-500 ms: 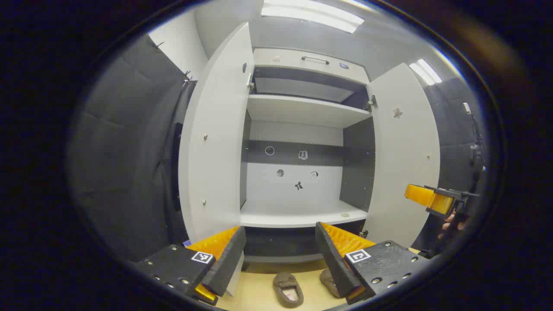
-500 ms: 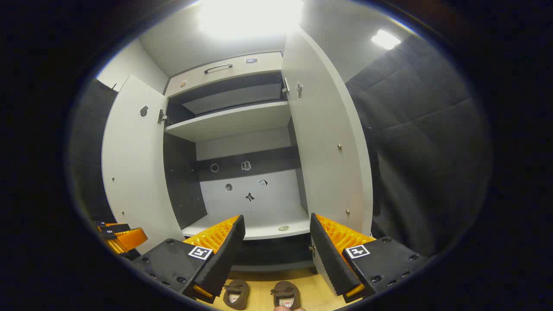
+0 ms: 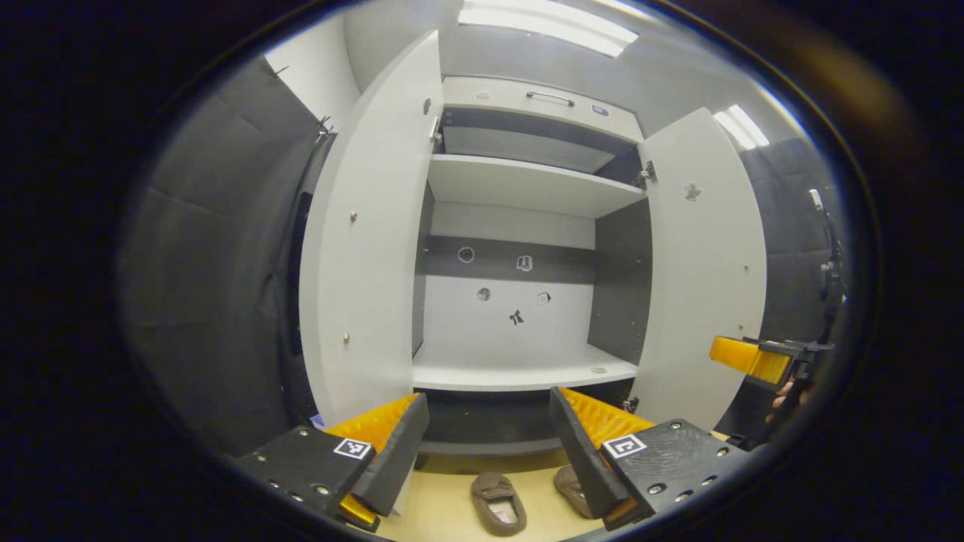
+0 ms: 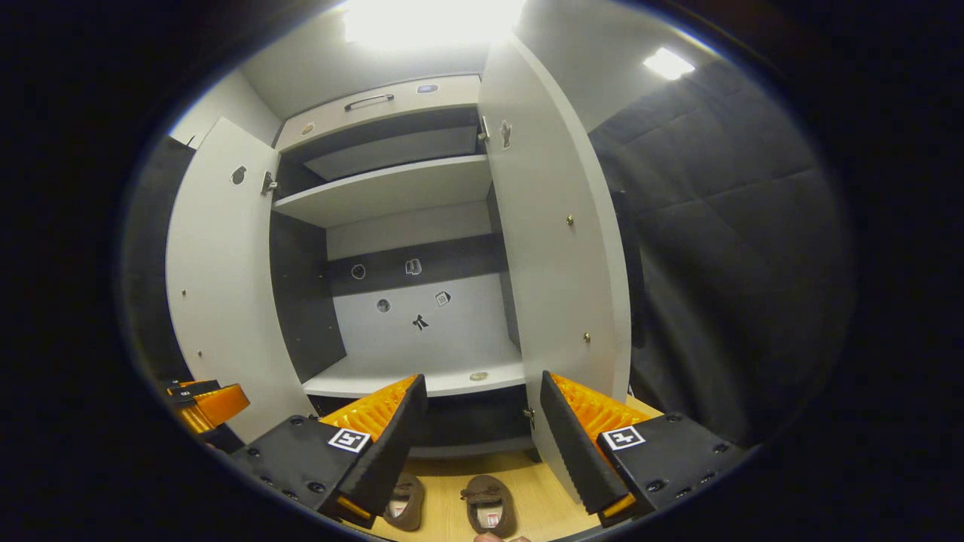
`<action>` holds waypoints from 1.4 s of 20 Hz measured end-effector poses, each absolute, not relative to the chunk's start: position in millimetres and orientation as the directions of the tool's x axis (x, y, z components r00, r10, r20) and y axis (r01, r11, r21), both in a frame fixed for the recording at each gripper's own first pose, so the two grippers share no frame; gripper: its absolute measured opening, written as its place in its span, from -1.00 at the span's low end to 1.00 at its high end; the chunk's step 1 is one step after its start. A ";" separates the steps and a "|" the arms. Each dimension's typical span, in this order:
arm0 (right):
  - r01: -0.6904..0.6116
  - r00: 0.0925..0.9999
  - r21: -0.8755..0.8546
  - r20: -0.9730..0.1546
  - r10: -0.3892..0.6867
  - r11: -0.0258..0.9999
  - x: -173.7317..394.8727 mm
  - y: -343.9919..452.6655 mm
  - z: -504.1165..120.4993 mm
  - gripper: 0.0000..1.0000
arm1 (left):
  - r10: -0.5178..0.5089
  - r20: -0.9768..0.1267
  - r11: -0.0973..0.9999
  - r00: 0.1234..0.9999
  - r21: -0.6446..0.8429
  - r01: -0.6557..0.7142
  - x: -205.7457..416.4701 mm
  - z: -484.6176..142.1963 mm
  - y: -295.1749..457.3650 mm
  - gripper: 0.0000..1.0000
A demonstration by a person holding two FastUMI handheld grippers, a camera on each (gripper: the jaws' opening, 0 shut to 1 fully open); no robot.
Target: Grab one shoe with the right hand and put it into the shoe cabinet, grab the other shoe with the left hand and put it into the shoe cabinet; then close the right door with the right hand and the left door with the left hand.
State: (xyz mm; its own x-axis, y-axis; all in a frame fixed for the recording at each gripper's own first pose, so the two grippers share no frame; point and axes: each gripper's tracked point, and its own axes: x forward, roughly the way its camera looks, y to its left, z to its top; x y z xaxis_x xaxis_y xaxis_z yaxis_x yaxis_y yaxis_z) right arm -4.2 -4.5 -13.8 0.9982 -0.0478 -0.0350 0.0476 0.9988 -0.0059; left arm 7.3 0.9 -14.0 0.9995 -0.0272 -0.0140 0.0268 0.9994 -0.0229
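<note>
**Two slippers lie low on the floor, below both spread grippers, before the open shoe cabinet**

In the left gripper view, the left gripper (image 3: 482, 444) is held spread and empty, aimed at the lower shelf (image 3: 520, 373) of the shoe cabinet (image 3: 527, 188); one brown slipper (image 3: 497, 503) is seen on the wooden floor (image 3: 440, 504) beneath the gap between the fingers, its long axis running toward the cabinet, with the second slipper (image 3: 570, 488) just beside it, partly hidden by a finger. The right gripper (image 3: 753, 360) is seen well off to the side, past the right door (image 3: 704, 271). In the right gripper view, that gripper is likewise held spread and empty, and the pair is seen below it, one slipper (image 4: 489, 506) under the gap, the other (image 4: 405, 503) half covered. A downward reach is judged to be needed; both doors stand open.
</note>
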 end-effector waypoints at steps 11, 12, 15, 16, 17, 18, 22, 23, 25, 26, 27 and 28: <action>0.016 0.995 -0.059 -0.095 -0.022 0.998 11.6 13.5 -17.1 0.92 | -0.005 -0.022 0.996 1.000 -0.086 0.003 8.2 -35.8 24.9 0.89; 0.015 0.994 -0.067 -0.103 -0.022 0.998 14.3 14.5 -18.3 0.92 | 0.000 -0.021 0.996 1.000 -0.086 -0.002 8.1 -37.6 28.3 0.89; -0.012 0.991 -0.096 -0.135 -0.001 0.995 17.6 24.4 -22.0 0.92 | 0.019 -0.027 0.996 0.999 -0.086 -0.021 5.7 -42.9 39.5 0.89; -0.027 0.988 -0.104 -0.155 0.011 0.994 18.3 29.0 -25.3 0.92 | 0.027 -0.033 0.996 0.999 -0.089 -0.030 3.5 -43.3 43.4 0.89; -0.048 0.985 -0.104 -0.172 0.030 0.993 17.8 36.0 -28.0 0.92 | 0.030 -0.035 0.995 0.999 -0.092 -0.033 -0.1 -43.9 46.2 0.89; -0.080 0.982 -0.104 -0.179 0.060 0.991 18.8 44.9 -29.9 0.92 | 0.031 -0.038 0.995 0.999 -0.093 -0.034 -2.9 -44.5 48.2 0.89; -0.145 0.961 -0.077 -0.250 0.122 0.986 24.7 65.2 -53.8 0.92 | 0.037 -0.099 0.995 0.994 -0.092 -0.046 -17.8 -57.5 53.9 0.89; -0.144 0.957 -0.070 -0.265 0.121 0.987 27.8 66.5 -61.0 0.92 | 0.033 -0.110 0.995 0.993 -0.093 -0.044 -20.7 -58.8 52.7 0.89; -0.133 0.944 -0.055 -0.313 0.109 0.990 30.8 64.4 -80.5 0.92 | 0.019 -0.135 0.995 0.991 -0.092 -0.031 -25.5 -61.7 46.5 0.89; -0.127 0.935 -0.048 -0.340 0.103 0.991 32.4 63.5 -92.8 0.92 | 0.012 -0.140 0.995 0.990 -0.094 -0.025 -27.3 -61.5 43.1 0.89; -0.126 0.924 -0.044 -0.369 0.101 0.991 32.1 63.1 -104.6 0.92 | 0.004 -0.142 0.995 0.990 -0.098 -0.018 -27.4 -61.5 39.4 0.89; -0.129 0.911 -0.038 -0.399 0.103 0.991 34.5 62.6 -118.8 0.92 | 0.000 -0.145 0.995 0.989 -0.099 -0.015 -27.4 -60.6 36.9 0.89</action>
